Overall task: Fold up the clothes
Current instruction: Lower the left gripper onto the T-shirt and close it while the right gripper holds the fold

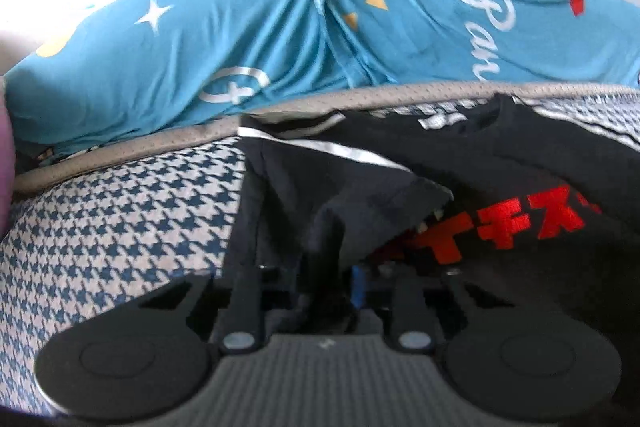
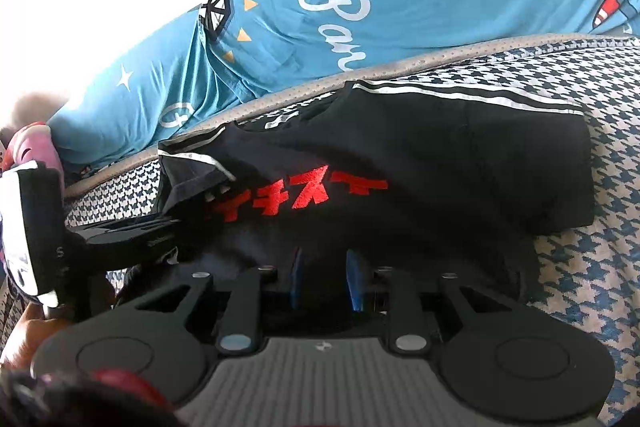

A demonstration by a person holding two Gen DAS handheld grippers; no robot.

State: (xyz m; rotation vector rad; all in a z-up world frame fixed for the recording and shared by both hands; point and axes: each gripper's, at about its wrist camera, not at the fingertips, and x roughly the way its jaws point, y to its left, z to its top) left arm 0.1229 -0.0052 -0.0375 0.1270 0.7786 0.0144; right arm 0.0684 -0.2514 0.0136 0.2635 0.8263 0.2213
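Left gripper (image 1: 340,267) pinched on black shirt (image 2: 440,155) edge, lifted for folding; right gripper (image 2: 326,279) parted, holding nothing, low over shirt on checked cushion (image 2: 580,267).

T-shirt (image 2: 420,163) lies flat on mattress (image 2: 580,267), its far edge along the mattress piping (image 2: 280,95). Printed sheet (image 2: 360,19) sits behind the piping, wall beyond. 1 sleeve (image 1: 348,183) is folded over onto the shirt's left side. Left claw (image 1: 344,279) at the shirt's near-left edge, under that sleeve; right claw (image 2: 326,279) at the near edge, right of it.
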